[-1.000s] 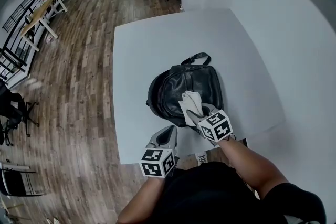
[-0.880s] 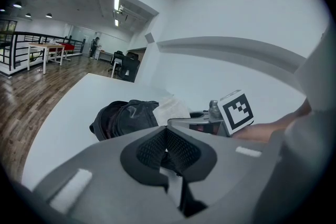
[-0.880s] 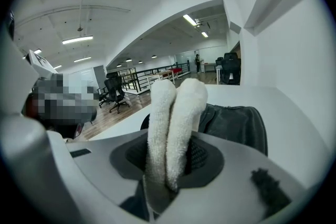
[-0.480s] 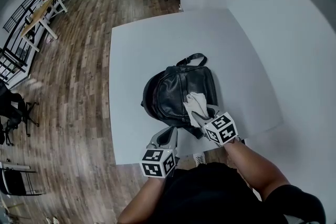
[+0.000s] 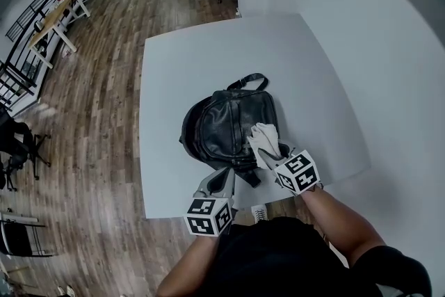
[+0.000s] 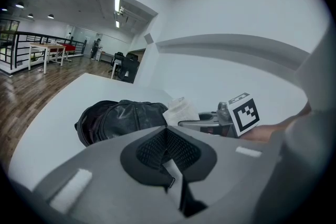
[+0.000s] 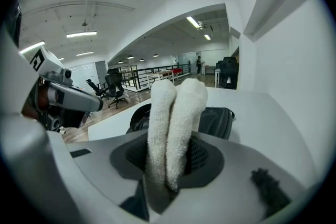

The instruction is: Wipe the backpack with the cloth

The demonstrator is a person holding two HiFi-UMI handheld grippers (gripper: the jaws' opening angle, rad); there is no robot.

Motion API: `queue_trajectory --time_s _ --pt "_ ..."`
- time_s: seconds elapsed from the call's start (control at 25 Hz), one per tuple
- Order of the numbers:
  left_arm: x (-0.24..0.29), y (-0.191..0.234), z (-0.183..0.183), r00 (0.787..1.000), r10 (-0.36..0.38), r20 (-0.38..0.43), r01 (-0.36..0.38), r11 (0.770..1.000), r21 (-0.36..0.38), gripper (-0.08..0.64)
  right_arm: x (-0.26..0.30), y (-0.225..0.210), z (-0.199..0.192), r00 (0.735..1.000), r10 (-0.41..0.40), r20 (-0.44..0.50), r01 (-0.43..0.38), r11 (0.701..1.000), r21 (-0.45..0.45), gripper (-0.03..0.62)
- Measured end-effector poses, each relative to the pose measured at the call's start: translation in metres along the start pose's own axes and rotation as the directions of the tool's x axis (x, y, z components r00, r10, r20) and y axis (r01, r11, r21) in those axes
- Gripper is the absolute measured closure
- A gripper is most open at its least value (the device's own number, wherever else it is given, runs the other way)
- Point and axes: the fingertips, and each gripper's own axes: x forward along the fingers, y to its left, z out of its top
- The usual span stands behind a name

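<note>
We see our right gripper clamped on the white cloth, cloth lying over the black backpack at its right edge, our left gripper closed and empty just beside the bag's near end.

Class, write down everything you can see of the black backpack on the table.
The backpack is black, of glossy, creased, leather-like material, with a rounded body and a carry loop at its far end. It lies flat on the white table, close to the near edge, with a strap trailing toward the person. The white cloth, clamped in the right gripper, sits on its near right corner.
</note>
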Motion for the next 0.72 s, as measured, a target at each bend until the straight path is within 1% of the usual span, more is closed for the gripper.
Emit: queue_trajectory --time_s 0.72 --pt "0.009 -0.022 0.002 0.997 0.066 0.027 -0.066 0.998 -0.005 0.552 -0.024 -0.036 -0.001 1.0 0.021 0.013 -0.021 0.998 -0.053 0.465"
